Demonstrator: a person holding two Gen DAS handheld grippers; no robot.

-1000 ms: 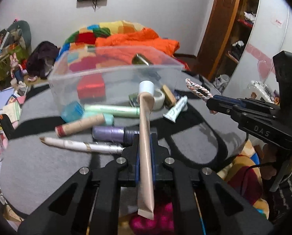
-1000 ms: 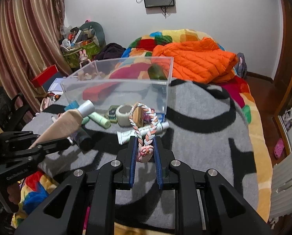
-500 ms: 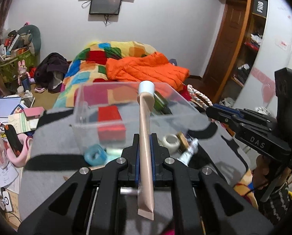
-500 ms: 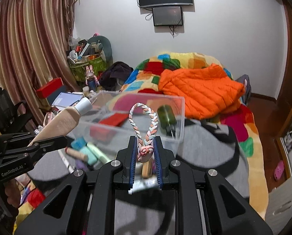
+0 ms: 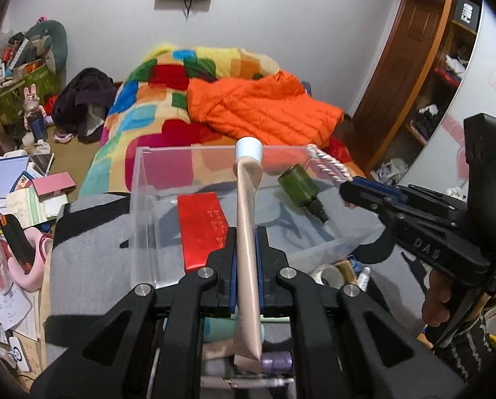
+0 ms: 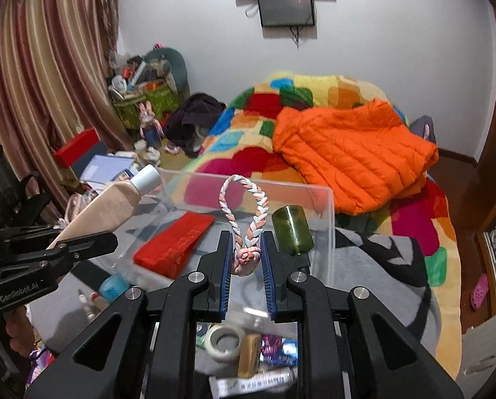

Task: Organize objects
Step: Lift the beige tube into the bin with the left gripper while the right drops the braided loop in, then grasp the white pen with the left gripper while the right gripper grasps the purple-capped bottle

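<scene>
My left gripper (image 5: pixel 247 249) is shut on a beige tube with a white cap (image 5: pixel 247 219), held above the near edge of a clear plastic bin (image 5: pixel 141 199); the tube also shows in the right wrist view (image 6: pixel 108 206). My right gripper (image 6: pixel 246 259) is shut on a pink-and-white braided rope loop (image 6: pixel 244 212), held over the bin (image 6: pixel 327 219); the rope also shows in the left wrist view (image 5: pixel 326 163). Inside the bin lie a red box (image 5: pixel 201 229) and a green bottle (image 5: pixel 299 189).
On the grey blanket (image 5: pixel 81 266) below the grippers lie a tape roll (image 6: pixel 223 342), a white tube (image 6: pixel 254 382), a tan block (image 6: pixel 249 354) and other small items. An orange jacket (image 6: pixel 351 153) lies on the bed behind. Clutter covers the floor at left (image 5: pixel 18 199).
Both grippers have risen and moved forward with their objects, from above the loose items to over the bin. The right gripper's jaws now stand a little wider around the rope's knot.
</scene>
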